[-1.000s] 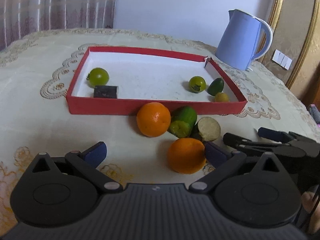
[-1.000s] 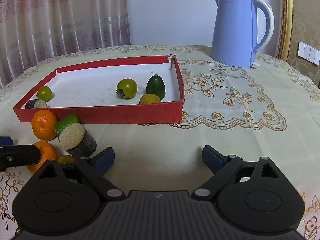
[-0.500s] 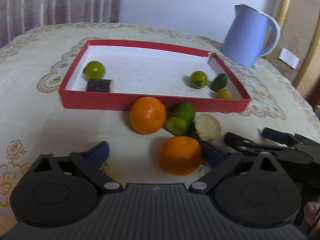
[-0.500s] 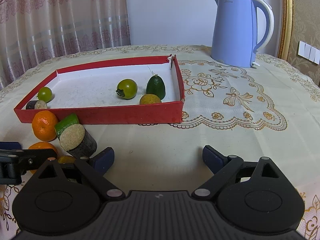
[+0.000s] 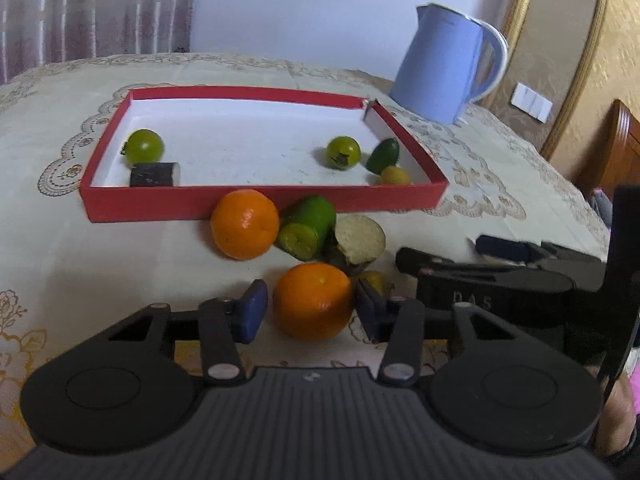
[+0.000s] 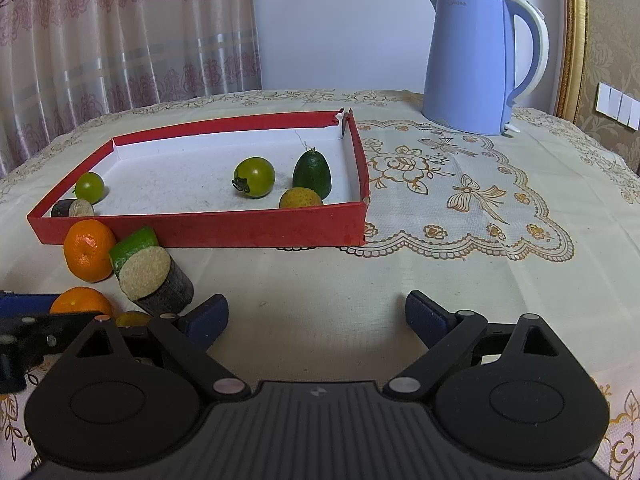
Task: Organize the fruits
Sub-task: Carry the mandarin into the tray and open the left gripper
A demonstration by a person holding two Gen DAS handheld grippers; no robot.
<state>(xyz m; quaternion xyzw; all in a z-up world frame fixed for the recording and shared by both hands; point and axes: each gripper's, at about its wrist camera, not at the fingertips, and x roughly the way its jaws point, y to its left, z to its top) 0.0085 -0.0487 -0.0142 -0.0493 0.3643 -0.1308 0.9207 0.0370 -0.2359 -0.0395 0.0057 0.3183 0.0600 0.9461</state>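
My left gripper (image 5: 310, 310) is closing around the near orange (image 5: 314, 300) on the cloth. Its right pad touches the fruit and a sliver of cloth still shows at the left pad. Just beyond lie a second orange (image 5: 245, 224), a cut green piece (image 5: 308, 228) and a dark-skinned pale-faced chunk (image 5: 360, 238). The red tray (image 5: 260, 200) holds two green tomatoes (image 5: 144, 146), a dark chunk (image 5: 154, 174), a dark green fruit (image 5: 384, 155) and a small yellow one (image 5: 394, 176). My right gripper (image 6: 316, 316) rests open over bare cloth, to the right of the fruit pile.
A blue kettle (image 6: 480, 60) stands at the back right of the table. The embroidered cloth (image 6: 460, 208) lies right of the tray. A tiny yellow fruit (image 5: 374, 280) sits behind the near orange. Curtains hang behind on the left.
The left gripper's jaws have come in from wide open to close around the near orange, and its view has tipped and shifted slightly. The right gripper has stayed still and open.
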